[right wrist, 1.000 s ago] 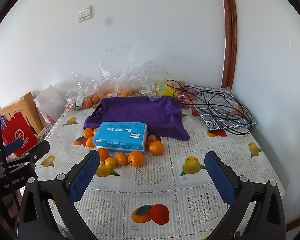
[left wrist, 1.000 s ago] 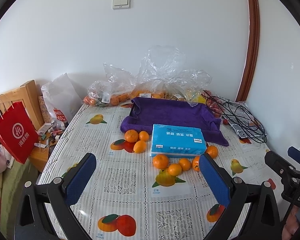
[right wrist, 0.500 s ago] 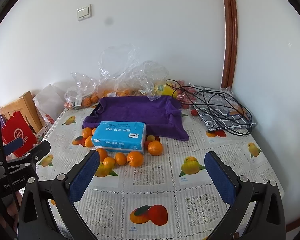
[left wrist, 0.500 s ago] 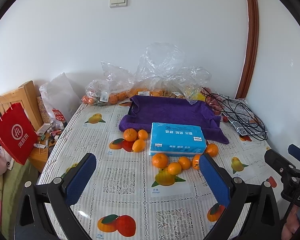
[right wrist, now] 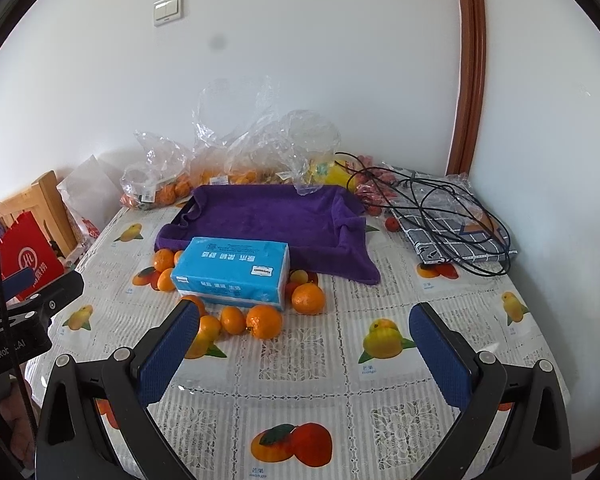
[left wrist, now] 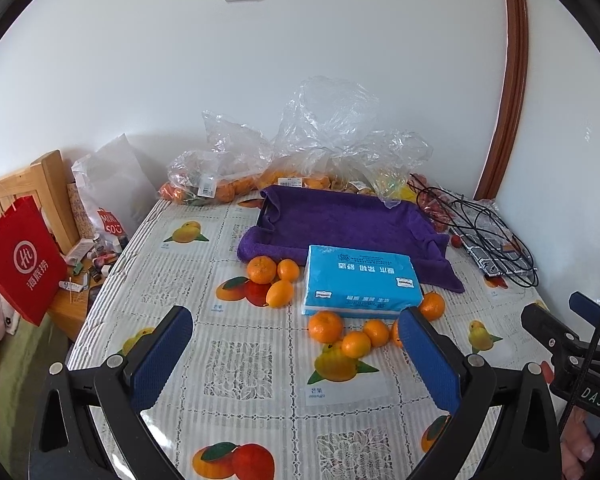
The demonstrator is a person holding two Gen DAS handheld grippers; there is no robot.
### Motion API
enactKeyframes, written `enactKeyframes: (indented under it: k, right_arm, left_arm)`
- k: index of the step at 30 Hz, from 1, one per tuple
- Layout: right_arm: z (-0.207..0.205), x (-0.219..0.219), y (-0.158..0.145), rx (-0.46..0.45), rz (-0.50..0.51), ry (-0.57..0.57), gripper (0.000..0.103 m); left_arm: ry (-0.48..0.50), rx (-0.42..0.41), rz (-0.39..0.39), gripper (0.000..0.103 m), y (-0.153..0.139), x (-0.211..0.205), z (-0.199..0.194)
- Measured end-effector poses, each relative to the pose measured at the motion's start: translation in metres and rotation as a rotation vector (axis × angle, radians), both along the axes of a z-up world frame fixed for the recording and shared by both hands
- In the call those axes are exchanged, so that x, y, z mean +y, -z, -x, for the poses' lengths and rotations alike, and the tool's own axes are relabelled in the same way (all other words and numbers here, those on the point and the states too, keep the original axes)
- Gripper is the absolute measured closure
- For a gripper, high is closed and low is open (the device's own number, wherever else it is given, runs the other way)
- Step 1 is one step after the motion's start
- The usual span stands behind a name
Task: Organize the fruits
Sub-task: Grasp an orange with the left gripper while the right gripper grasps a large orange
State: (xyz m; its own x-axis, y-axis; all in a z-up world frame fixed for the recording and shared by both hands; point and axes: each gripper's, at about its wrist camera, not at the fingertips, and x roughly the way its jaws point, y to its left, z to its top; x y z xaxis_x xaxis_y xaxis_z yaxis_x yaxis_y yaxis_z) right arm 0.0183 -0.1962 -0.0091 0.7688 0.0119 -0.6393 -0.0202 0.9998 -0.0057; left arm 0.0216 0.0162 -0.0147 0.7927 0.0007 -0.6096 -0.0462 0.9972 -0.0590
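Several loose mandarins [left wrist: 326,325] [right wrist: 264,321] lie on the fruit-print tablecloth around a blue tissue pack [left wrist: 360,280] [right wrist: 232,276]. Three of them [left wrist: 262,269] sit at the pack's left. Behind the pack lies a tray draped in a purple towel [left wrist: 340,224] [right wrist: 268,220], with nothing on it. My left gripper [left wrist: 294,332] is open and empty above the near table, in front of the fruit. My right gripper [right wrist: 304,334] is open and empty, hovering to the right of the front mandarins.
Clear plastic bags with more oranges [left wrist: 228,188] [right wrist: 160,192] stand at the back by the wall. Black cables on a checked cloth [right wrist: 452,220] lie at the back right. A red paper bag [left wrist: 20,264] and a wooden chair stand off the left edge.
Both grippers have crept slightly forward toward the fruit; the table objects look a little nearer. Nothing on the table has moved.
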Motion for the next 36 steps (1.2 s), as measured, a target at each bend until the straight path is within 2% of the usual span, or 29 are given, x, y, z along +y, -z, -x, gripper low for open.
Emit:
enactKeyframes:
  k: [5,11,17,22,25,32,36]
  right_arm:
    - [-0.017,-0.002,0.008,0.008,0.002,0.021,0.000]
    - [-0.039,-0.013,0.032,0.019,-0.024,-0.002,0.002]
    - [-0.073,-0.027,0.068,0.111,-0.082,0.017,0.005]
    - [-0.100,-0.027,0.097,0.175,-0.084,-0.013,0.033]
    - [-0.112,-0.026,0.110,0.203,-0.105,-0.038,0.039]
    - [-0.133,-0.022,0.134,0.246,-0.098,-0.059,0.041]
    - [-0.141,-0.020,0.147,0.268,-0.082,-0.061,0.048]
  left_arm:
    - [-0.023,0.013,-0.027,0.000,0.011,0.007,-0.018]
    - [-0.032,0.084,-0.036,0.000,0.035,0.017,-0.045]
    - [-0.040,0.131,-0.034,0.000,0.061,0.024,-0.071]
    - [-0.044,0.170,-0.015,0.000,0.085,0.030,-0.089]
    - [-0.046,0.194,0.007,0.000,0.095,0.035,-0.099]
    - [-0.043,0.207,0.023,0.000,0.105,0.045,-0.116]
    - [-0.053,0.228,0.031,0.000,0.113,0.050,-0.127]
